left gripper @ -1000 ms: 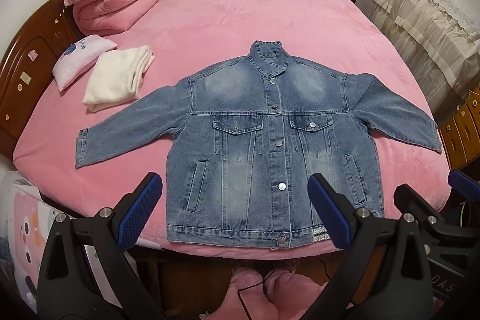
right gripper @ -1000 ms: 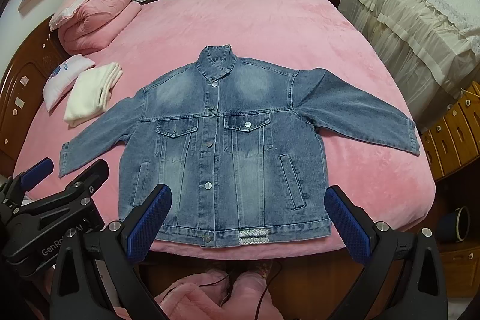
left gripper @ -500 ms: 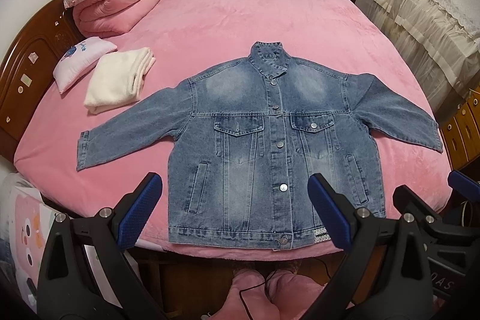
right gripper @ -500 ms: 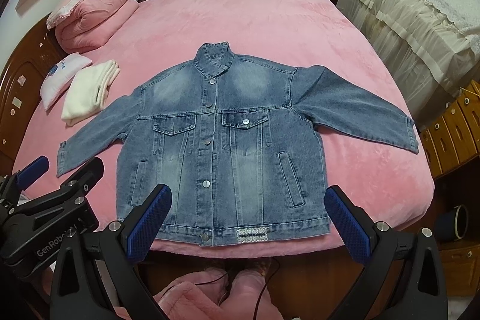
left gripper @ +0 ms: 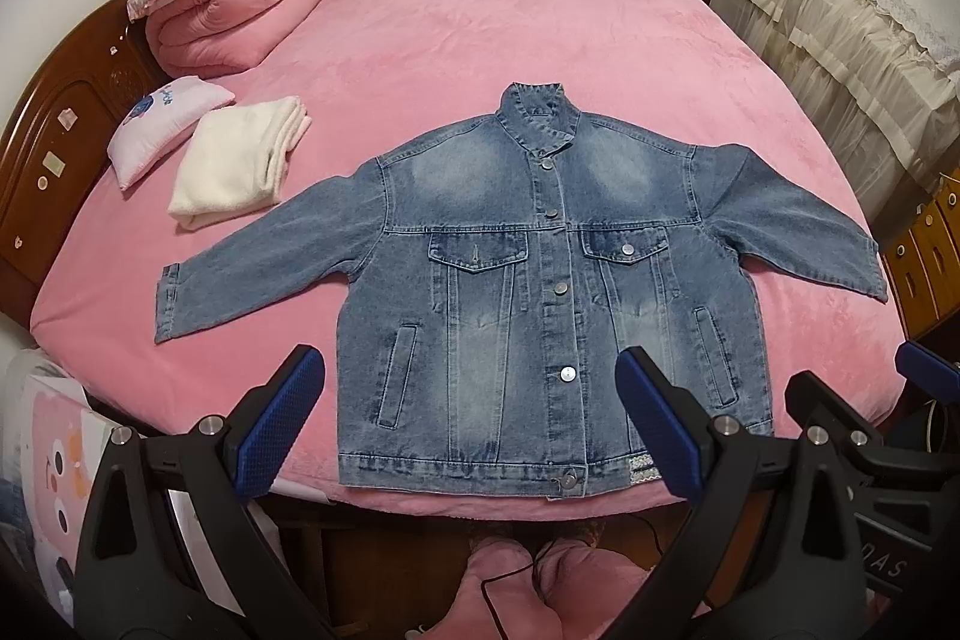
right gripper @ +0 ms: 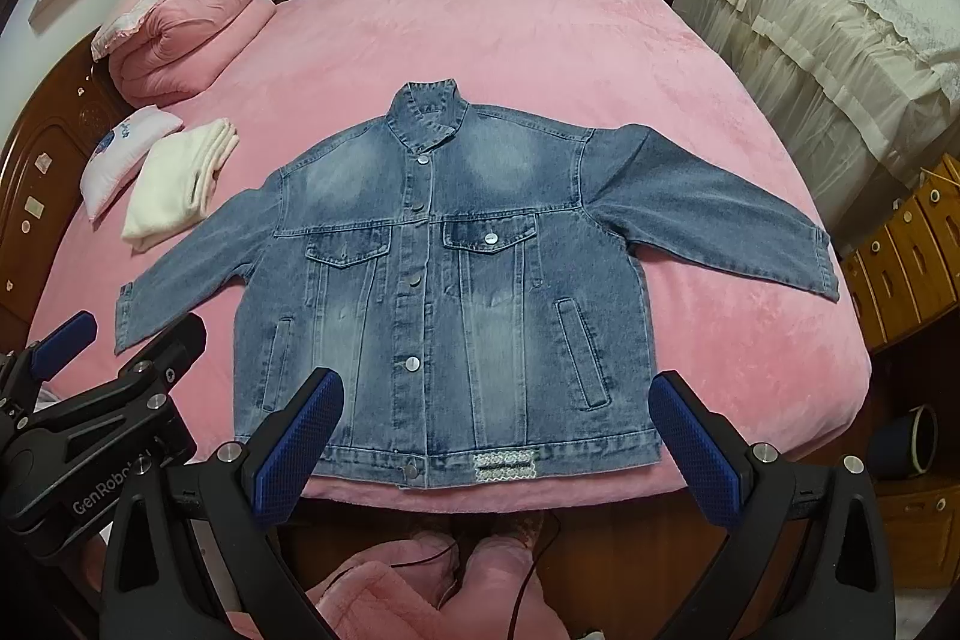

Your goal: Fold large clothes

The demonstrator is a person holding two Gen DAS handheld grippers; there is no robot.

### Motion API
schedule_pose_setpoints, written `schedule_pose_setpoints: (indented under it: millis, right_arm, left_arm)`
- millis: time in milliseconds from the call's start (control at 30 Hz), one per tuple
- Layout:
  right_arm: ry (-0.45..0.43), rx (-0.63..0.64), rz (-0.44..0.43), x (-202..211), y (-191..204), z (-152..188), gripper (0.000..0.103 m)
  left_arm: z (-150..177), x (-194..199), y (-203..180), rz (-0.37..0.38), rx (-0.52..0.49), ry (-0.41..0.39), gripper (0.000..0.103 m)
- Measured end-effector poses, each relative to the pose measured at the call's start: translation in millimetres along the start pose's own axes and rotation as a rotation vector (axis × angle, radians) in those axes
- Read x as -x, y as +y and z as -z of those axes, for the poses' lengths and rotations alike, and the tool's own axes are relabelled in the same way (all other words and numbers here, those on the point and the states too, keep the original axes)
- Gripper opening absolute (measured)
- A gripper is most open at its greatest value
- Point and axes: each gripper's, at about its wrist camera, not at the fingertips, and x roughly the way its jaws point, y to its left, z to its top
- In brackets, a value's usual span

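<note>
A blue denim jacket [left gripper: 540, 292] [right gripper: 444, 292] lies flat and buttoned, front up, on the pink bed [left gripper: 480, 40] [right gripper: 510, 40], collar away from me, both sleeves spread out, hem at the near edge. My left gripper [left gripper: 471, 421] hovers open above the hem, nothing between its blue pads. My right gripper [right gripper: 498, 445] is likewise open and empty above the hem. Each gripper shows at the edge of the other's view: the right gripper [left gripper: 864, 436] and the left gripper [right gripper: 114, 388].
A folded white garment [left gripper: 240, 160] and a small pink pillow [left gripper: 162, 124] lie at the bed's left, with a rolled pink quilt [left gripper: 228, 10] behind. A wooden headboard [left gripper: 54, 148] stands left, lace-covered furniture [left gripper: 840, 10] right. A person's pink slippers [right gripper: 456, 568] show below.
Both grippers have drifted slightly; the jacket sits a little lower in the left view and higher in the right view. Nothing was grasped, and the jacket lies as before.
</note>
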Motion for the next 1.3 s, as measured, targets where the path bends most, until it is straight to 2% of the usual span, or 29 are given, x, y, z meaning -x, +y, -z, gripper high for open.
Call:
schedule_pose_setpoints:
  millis: [367, 500, 1033, 1167, 1300]
  right_arm:
    - [0.003, -0.002, -0.003, -1.6, -0.6, 1.3, 0.103]
    - [-0.010, -0.015, -0.046, -1.5, -6.7, 3.6, 0.103]
    - [0.007, 0.036, -0.118, -13.7, -29.9, -4.4, 0.103]
    - [0.008, 0.050, -0.118, -21.2, -24.5, -13.6, 0.103]
    - [0.018, 0.095, -0.122, -31.2, -4.1, -24.7, 0.103]
  left_arm:
    - [-0.2, 2.7, 1.5, -0.004, -0.002, -0.004, 0.097]
    - [4.4, 4.8, -4.0, -0.010, -0.009, 0.001, 0.097]
    - [18.4, -3.7, -31.5, -0.032, 0.059, 0.010, 0.097]
    - [18.5, -11.8, -23.6, -0.022, 0.086, 0.022, 0.097]
    - [17.7, -28.0, 2.9, 0.022, 0.162, 0.053, 0.097]
